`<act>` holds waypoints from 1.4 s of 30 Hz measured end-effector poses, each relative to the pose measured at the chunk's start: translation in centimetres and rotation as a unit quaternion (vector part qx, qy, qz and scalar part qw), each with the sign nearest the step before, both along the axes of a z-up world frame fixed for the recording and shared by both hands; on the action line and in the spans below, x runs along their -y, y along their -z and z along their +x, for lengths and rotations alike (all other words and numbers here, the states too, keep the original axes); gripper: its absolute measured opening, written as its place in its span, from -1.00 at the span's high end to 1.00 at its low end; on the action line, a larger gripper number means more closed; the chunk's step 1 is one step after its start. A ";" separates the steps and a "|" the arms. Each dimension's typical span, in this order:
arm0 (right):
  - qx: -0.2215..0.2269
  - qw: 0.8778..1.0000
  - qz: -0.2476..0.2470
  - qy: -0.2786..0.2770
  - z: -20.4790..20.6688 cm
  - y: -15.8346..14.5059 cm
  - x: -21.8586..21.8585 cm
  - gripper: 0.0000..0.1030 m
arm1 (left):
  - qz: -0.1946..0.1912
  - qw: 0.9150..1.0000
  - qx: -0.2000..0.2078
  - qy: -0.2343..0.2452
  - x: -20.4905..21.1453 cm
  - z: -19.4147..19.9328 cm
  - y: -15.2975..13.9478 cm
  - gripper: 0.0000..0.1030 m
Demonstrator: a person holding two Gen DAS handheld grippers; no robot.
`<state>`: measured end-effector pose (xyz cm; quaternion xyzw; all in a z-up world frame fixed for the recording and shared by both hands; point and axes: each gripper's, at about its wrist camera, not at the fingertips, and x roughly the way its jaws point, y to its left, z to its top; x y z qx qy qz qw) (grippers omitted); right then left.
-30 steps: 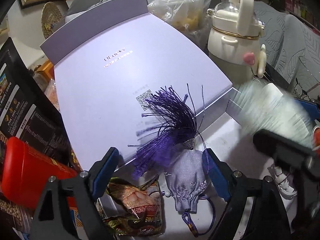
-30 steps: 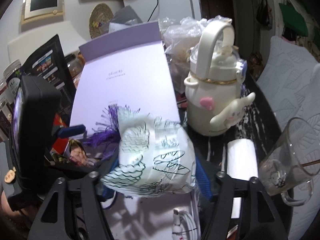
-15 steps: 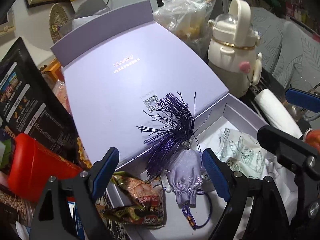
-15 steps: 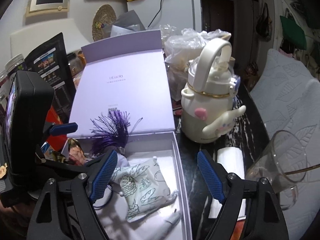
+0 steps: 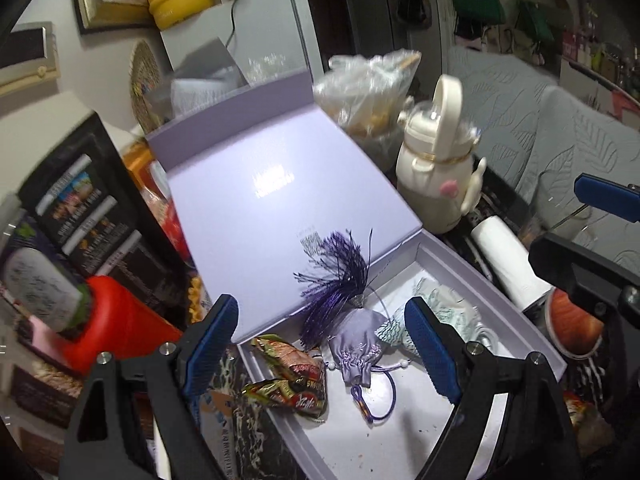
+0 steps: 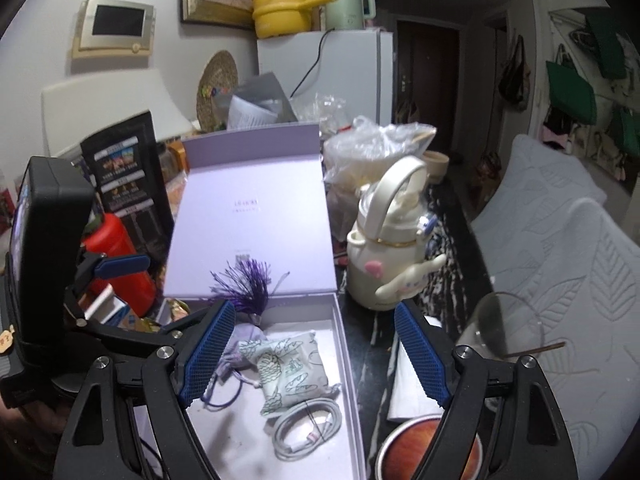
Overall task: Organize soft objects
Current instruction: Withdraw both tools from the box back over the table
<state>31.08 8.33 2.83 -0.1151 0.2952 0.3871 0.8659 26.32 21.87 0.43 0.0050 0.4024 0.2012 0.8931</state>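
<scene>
An open lavender box (image 6: pixel 348 344) lies in front of me, its lid (image 5: pixel 280 216) standing back. Inside lie a pale green printed pouch (image 6: pixel 286 368), a grey-lilac drawstring sachet (image 5: pixel 356 350) with a purple tassel (image 5: pixel 340 280), and a coiled white cable (image 6: pixel 308 428). The pouch also shows in the left wrist view (image 5: pixel 448 304). A snack packet (image 5: pixel 292 376) lies across the box's left wall. My left gripper (image 5: pixel 320 352) is open and empty above the sachet. My right gripper (image 6: pixel 312 352) is open and empty above the pouch.
A cream bottle with a loop handle (image 6: pixel 394 248) stands right of the box. A clear glass (image 6: pixel 500 332), a white roll (image 5: pixel 506 260) and a round orange lid (image 6: pixel 432 452) lie to the right. A red container (image 5: pixel 116 328) and dark packets (image 5: pixel 92 216) crowd the left.
My right gripper let go of the printed pouch, which now lies in the box, and drew back open. Both grippers pulled up and away from the box.
</scene>
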 end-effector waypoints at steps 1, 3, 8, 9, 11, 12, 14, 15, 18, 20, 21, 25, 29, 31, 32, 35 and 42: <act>0.003 1.000 0.002 0.001 -0.3 -0.4 0.2 -0.61 | 0.003 1.000 0.007 0.001 0.2 -0.5 -0.7 -0.67; 0.011 1.000 0.007 0.002 -1.2 -1.5 0.7 -0.61 | 0.006 1.000 0.016 0.003 0.6 -1.2 -1.6 -0.67; 0.033 0.999 0.017 0.004 -3.5 -3.9 1.9 -0.61 | 0.011 0.999 0.042 0.008 1.6 -3.4 -4.2 -0.67; 0.038 0.999 0.018 0.004 -3.9 -4.3 2.1 -0.61 | 0.013 0.999 0.047 0.009 1.8 -3.9 -4.7 -0.67; 0.049 0.999 0.021 0.006 -5.0 -5.4 2.8 -0.61 | 0.016 0.998 0.058 0.011 2.3 -4.9 -5.7 -0.67; 0.054 0.998 0.022 0.007 -5.6 -5.8 3.1 -0.61 | 0.018 0.998 0.062 0.013 2.6 -5.4 -6.2 -0.67; 0.064 0.998 0.025 0.009 -6.7 -6.7 3.7 -0.61 | 0.022 0.997 0.074 0.016 3.2 -6.5 -7.3 -0.67; 0.068 0.997 0.027 0.011 -7.3 -7.1 4.1 -0.61 | 0.024 0.996 0.079 0.018 3.4 -7.0 -7.7 -0.67; 0.075 0.997 0.031 0.013 -8.8 -8.1 5.1 -0.61 | 0.026 0.995 0.094 0.023 4.2 -8.8 -9.1 -0.67; 0.083 0.996 0.033 0.017 -10.0 -8.7 5.8 -0.61 | 0.027 0.994 0.105 0.026 4.8 -10.0 -9.9 -0.67; 0.087 0.995 0.034 0.018 -10.5 -8.9 6.2 -0.61 | 0.028 0.993 0.110 0.028 5.1 -10.6 -10.3 -0.67; 0.100 0.994 0.038 0.022 -12.7 -10.0 7.5 -0.61 | 0.032 0.991 0.127 0.037 6.3 -12.9 -11.6 -0.67; 0.114 0.992 0.042 0.024 -15.0 -10.8 8.9 -0.61 | 0.033 0.988 0.141 0.047 7.4 -15.0 -12.5 -0.67; 0.119 0.992 0.042 0.027 -16.0 -11.1 9.5 -0.61 | 0.033 0.987 0.148 0.052 8.0 -16.1 -12.7 -0.67; 0.122 0.991 0.043 0.029 -16.6 -11.2 9.8 -0.61 | 0.033 0.987 0.150 0.054 8.3 -16.5 -12.8 -0.67; 0.127 0.990 0.046 0.034 -18.2 -11.3 10.8 -0.61 | 0.032 0.985 0.156 0.064 9.1 -17.8 -13.0 -0.67; 0.127 0.989 0.049 0.047 -21.0 -10.8 12.8 -0.64 | 0.026 0.982 0.171 0.077 10.8 -20.6 -12.7 -0.72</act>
